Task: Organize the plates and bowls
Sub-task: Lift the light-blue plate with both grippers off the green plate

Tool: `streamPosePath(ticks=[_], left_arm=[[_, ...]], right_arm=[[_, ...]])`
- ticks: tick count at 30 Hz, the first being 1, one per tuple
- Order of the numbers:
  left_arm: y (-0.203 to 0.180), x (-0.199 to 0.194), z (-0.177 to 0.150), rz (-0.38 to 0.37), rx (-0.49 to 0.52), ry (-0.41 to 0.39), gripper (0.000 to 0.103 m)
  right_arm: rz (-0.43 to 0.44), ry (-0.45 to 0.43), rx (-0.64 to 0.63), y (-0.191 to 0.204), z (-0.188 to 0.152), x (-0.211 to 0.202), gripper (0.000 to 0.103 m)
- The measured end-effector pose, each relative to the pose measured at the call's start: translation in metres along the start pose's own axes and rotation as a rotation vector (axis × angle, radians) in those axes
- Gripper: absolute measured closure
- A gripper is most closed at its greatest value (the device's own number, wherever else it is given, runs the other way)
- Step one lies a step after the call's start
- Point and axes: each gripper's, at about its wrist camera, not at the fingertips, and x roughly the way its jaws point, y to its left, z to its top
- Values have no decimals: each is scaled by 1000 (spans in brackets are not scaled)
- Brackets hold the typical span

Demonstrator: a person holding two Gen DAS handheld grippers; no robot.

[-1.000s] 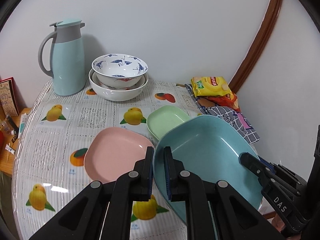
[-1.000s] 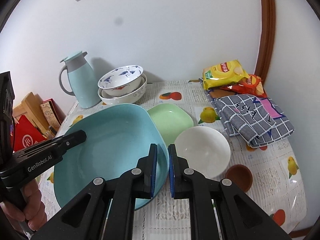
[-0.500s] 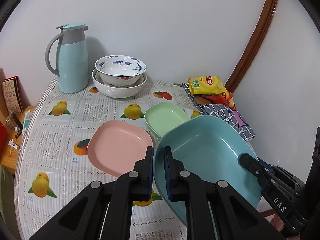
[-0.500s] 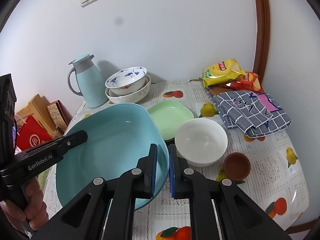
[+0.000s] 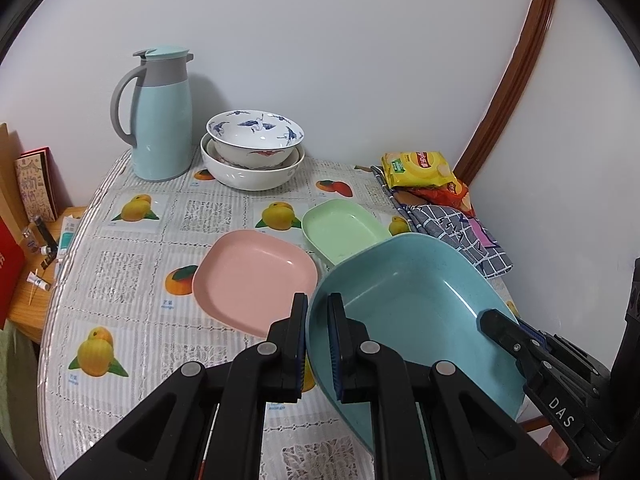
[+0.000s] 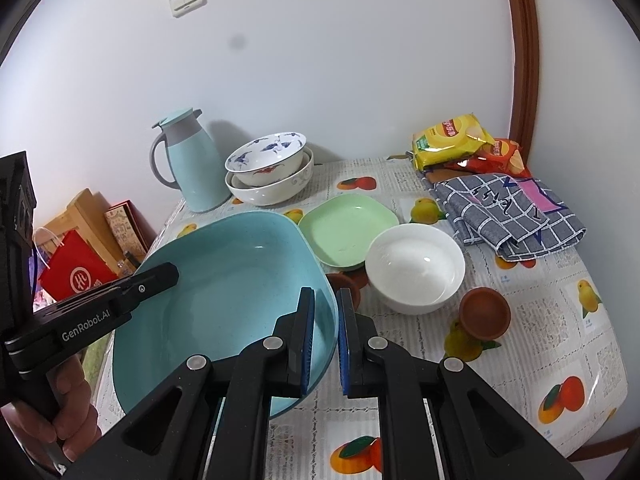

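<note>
While both grippers pinch opposite rims of the big teal dish (image 6: 224, 292), it hangs tilted above the table (image 5: 132, 304). Left gripper (image 5: 318, 344) clamps one edge, right gripper (image 6: 325, 340) the other. Pink plate (image 5: 254, 276) sits at ten o'clock of the left fingers, white bowl (image 6: 414, 268) at one o'clock of the right.

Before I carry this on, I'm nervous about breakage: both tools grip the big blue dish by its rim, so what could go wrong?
1. The large light-blue plastic dish hangs tilted, pinched only at opposite rims by the left tool and the right tool; uneven pulling could make it slip.
2. Under its far edge sit the pale green square plate and the pink square plate; lowering blindly may knock them.
3. The white round bowl sits close beside the right tool.
</note>
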Motion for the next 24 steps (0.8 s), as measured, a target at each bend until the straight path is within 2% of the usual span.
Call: streamPosePath(ticks=[13, 24], left_arm=[[11, -7, -3, 14, -18, -2, 93], [25, 9, 4, 20, -46, 18, 93]], right_arm=[[14, 4, -21, 12, -5, 0, 92], [19, 28, -30, 16, 3, 19, 92]])
